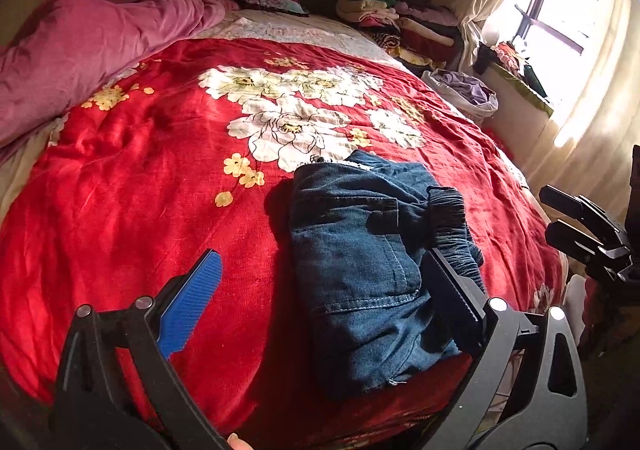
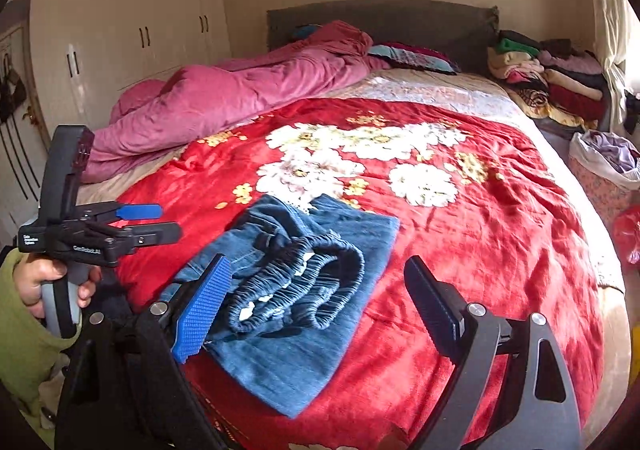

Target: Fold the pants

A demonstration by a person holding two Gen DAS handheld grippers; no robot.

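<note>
The folded dark-blue denim pants (image 1: pixel 368 270) lie on the red floral plush blanket (image 1: pixel 140 190) near the bed's foot, elastic waistband (image 2: pixel 296 282) bunched on top. How many layers the fold has I cannot make out — the waistband hides the middle.

My left gripper (image 1: pixel 324 290) stands wide open and holds nothing. Its blue ribbed finger (image 1: pixel 192 302) hangs over bare blanket; its black finger overlaps the pants' right edge, and whether it touches the cloth cannot be judged from that view. In the right wrist view this gripper (image 2: pixel 156 222) shows side-on at the left edge, my hand (image 2: pixel 44 282) on its grip, a green sleeve cut off by the frame.

My right gripper (image 2: pixel 320 302) is likewise spread wide and empty, its blue pad just beside the pants' near-left corner, the black finger apart over the blanket.

Beyond: a crumpled pink quilt (image 2: pixel 224 98) and a heap of folded clothes (image 2: pixel 548 78) by the dark headboard. The window (image 1: pixel 560 2) is blown out by glare.
</note>
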